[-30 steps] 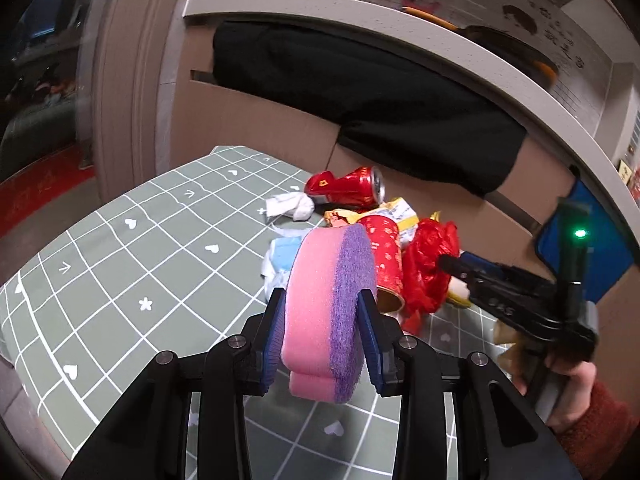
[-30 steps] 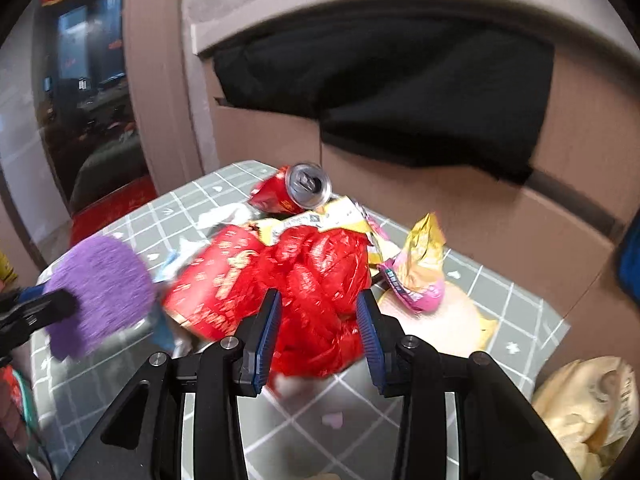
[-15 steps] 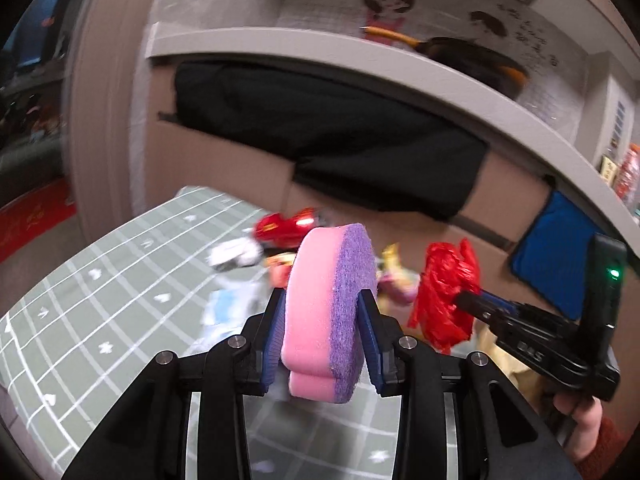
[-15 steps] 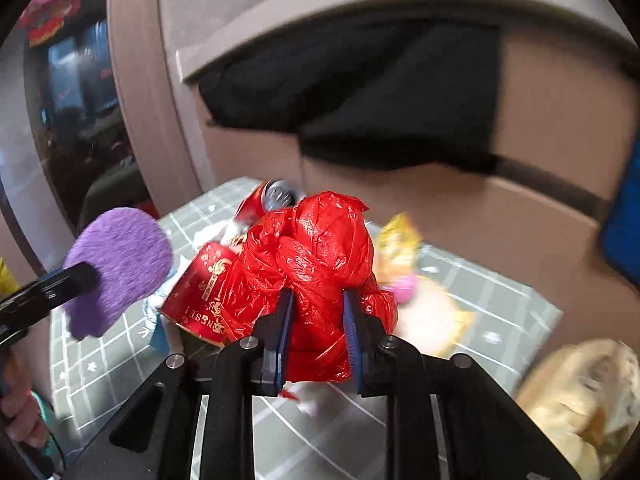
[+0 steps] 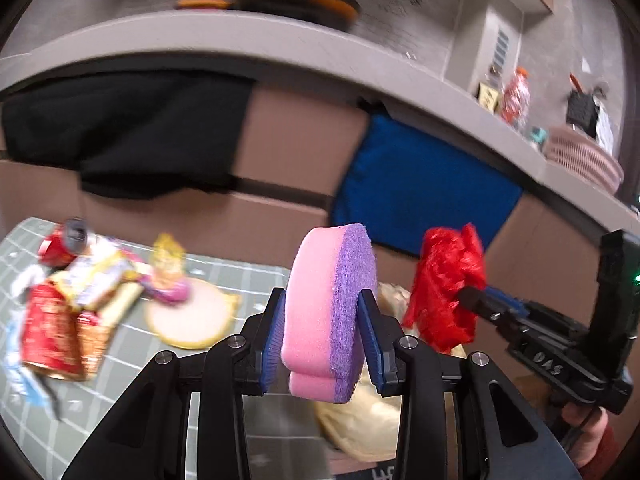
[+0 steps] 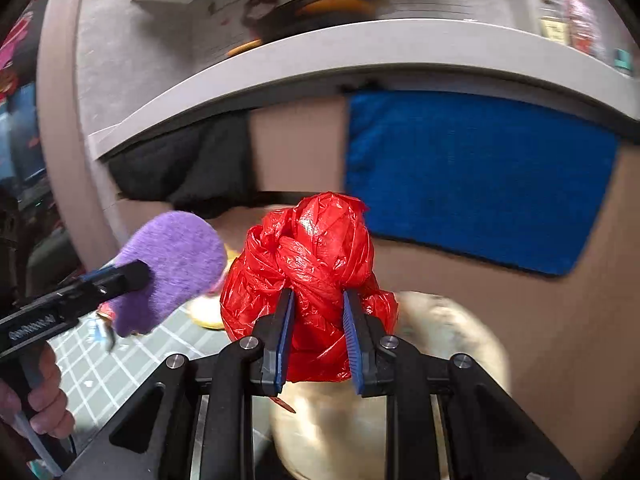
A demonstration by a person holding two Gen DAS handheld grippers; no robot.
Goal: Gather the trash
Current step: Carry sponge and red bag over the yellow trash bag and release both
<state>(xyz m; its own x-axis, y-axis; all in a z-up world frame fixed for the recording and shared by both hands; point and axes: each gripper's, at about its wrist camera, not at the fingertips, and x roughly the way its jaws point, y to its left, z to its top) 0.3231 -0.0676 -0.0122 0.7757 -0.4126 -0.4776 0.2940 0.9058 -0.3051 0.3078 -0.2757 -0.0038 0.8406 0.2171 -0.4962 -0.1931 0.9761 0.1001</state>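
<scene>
The right gripper (image 6: 318, 334) is squeezed tight on a red plastic bag (image 6: 310, 276), knotted into a ball and held up in the air between both fingers. Below it sits a tan bag (image 6: 436, 364), blurry, so what it holds cannot be seen. The left gripper (image 5: 325, 344) pinches a pink and purple sponge (image 5: 330, 308). More trash (image 5: 76, 296) lies near the tabletop's (image 5: 128, 376) left edge.

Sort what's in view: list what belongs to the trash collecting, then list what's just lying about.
Part of the job:
red plastic bag in the right gripper
soda can
snack wrappers
beige bag below the grippers

Just lying about:
sponge in the left gripper
blue cloth
black cloth
pink basket
</scene>
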